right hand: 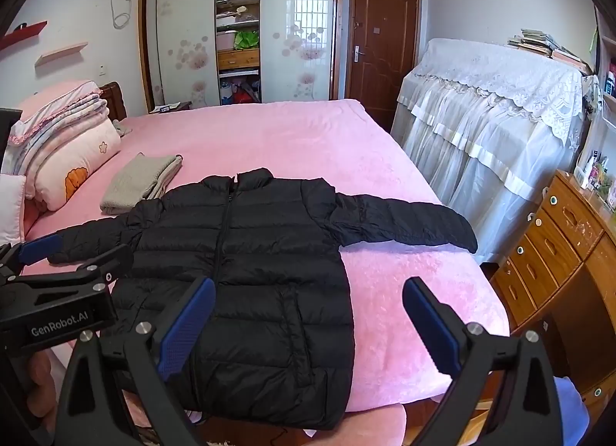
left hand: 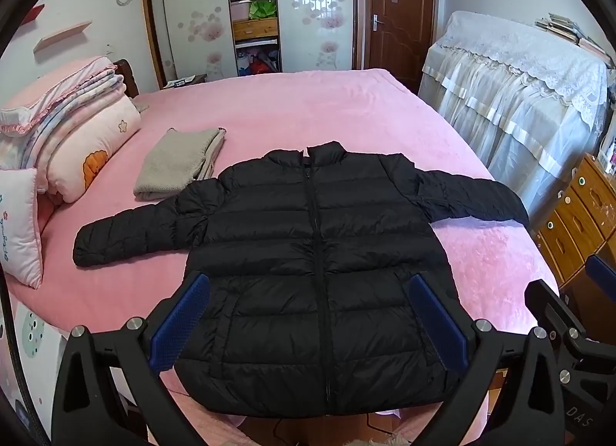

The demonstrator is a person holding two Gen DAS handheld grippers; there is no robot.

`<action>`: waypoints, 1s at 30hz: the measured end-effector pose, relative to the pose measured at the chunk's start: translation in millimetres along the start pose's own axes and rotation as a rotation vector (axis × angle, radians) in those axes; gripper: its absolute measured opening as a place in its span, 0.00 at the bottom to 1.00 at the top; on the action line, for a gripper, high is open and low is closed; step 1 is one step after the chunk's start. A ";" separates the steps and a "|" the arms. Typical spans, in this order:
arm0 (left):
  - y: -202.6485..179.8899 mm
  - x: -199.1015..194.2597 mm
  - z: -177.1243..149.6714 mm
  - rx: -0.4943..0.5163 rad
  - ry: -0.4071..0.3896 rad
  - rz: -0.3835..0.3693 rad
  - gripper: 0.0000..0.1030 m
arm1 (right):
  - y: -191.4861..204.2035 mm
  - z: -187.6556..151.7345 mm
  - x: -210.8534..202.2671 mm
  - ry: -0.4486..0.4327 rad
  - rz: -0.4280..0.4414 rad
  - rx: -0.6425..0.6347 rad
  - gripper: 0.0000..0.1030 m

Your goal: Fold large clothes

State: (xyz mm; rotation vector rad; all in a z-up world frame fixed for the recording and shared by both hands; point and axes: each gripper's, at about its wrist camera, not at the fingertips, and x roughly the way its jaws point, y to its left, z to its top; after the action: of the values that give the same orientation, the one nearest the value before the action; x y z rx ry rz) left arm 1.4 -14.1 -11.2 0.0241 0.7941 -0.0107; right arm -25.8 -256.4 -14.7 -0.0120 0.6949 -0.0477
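A black puffer jacket (left hand: 308, 253) lies flat and zipped on the pink bed (left hand: 308, 111), front up, both sleeves spread out sideways. It also shows in the right wrist view (right hand: 246, 261). My left gripper (left hand: 308, 322) is open and empty, hovering above the jacket's lower hem. My right gripper (right hand: 308, 326) is open and empty, above the jacket's right hem edge and the bed. The left gripper's body (right hand: 57, 292) shows at the left of the right wrist view; the right gripper's body (left hand: 569, 330) shows at the right of the left wrist view.
A folded grey garment (left hand: 177, 165) lies beyond the jacket's left sleeve. Stacked quilts and pillows (left hand: 69, 138) sit at the bed's left. A lace-covered piece of furniture (left hand: 519, 99) and a wooden drawer unit (right hand: 558, 245) stand to the right. Wardrobe and door stand behind.
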 end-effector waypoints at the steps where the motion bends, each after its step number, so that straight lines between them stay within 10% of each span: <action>1: -0.8 -0.3 -0.4 0.001 0.001 0.000 1.00 | 0.0 -0.4 0.1 0.000 0.001 0.001 0.96; 30: -4.0 6.3 3.7 -0.005 0.054 -0.019 1.00 | -5.8 1.0 2.3 0.035 0.029 0.007 0.96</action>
State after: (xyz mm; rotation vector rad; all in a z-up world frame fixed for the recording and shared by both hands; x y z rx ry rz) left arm 8.4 -18.2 -13.1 0.0118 0.8485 -0.0262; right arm -23.6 -262.3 -15.3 0.0052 0.7299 -0.0222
